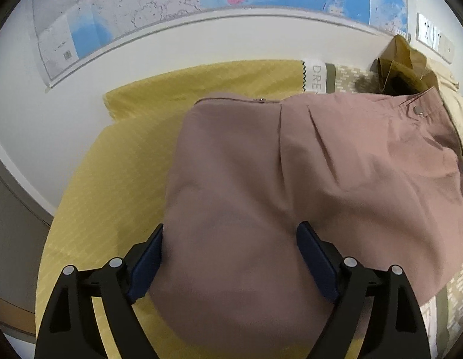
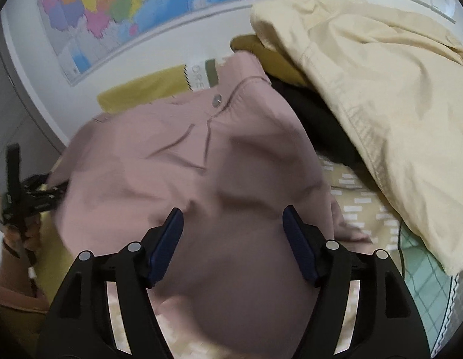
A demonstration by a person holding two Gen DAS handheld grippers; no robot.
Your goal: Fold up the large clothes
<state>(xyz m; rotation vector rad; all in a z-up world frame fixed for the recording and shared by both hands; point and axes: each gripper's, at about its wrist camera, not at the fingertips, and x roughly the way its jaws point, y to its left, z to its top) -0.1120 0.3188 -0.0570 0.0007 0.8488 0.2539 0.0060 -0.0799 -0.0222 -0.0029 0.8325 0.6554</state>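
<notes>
A dusty-pink garment (image 1: 291,179) with a snap button lies spread on the yellow bed cover (image 1: 117,173). It also shows in the right wrist view (image 2: 183,161). My left gripper (image 1: 230,236) is open, its blue pads on either side of the pink cloth just below it. My right gripper (image 2: 233,218) is open too, hovering over the near part of the garment. The left gripper (image 2: 19,197) shows at the left edge of the right wrist view, by the garment's far side.
A pale yellow garment (image 2: 381,89) is piled at the right over a dark one (image 2: 318,119). A mustard garment (image 1: 402,59) lies near the wall. A wall map (image 1: 171,6) hangs behind the bed. Patterned bedding (image 2: 360,197) shows at the right.
</notes>
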